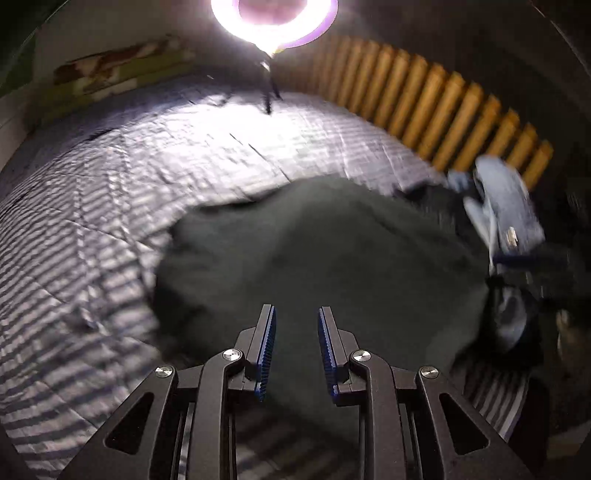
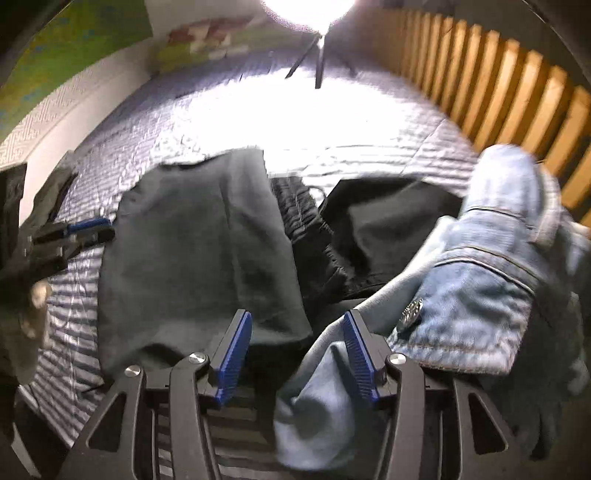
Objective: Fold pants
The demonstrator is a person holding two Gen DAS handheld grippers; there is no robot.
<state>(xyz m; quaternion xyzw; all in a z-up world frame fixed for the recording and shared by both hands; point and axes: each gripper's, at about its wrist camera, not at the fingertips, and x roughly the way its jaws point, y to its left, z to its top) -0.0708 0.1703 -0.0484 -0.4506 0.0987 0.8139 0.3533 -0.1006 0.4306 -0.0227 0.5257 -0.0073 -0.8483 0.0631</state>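
Dark grey-green pants [image 1: 314, 251] lie in a folded heap on the striped quilt [image 1: 92, 229]. My left gripper [image 1: 297, 314] hovers open just above their near edge, nothing between its blue pads. In the right wrist view the same pants [image 2: 199, 251] lie left of centre, and my right gripper [image 2: 297, 317] stands open over their near right corner. Pale denim fabric [image 2: 321, 398] lies beneath its right finger, not pinched. The left gripper [image 2: 99, 229] shows at the pants' left edge.
A pile of light blue jeans [image 2: 487, 280] and a black garment [image 2: 317, 229] lie right of the pants. A ring lamp [image 1: 273, 22] on a tripod stands at the far side. Wooden slats [image 1: 443, 107] border the bed on the right, a wall [image 2: 74, 107] on the left.
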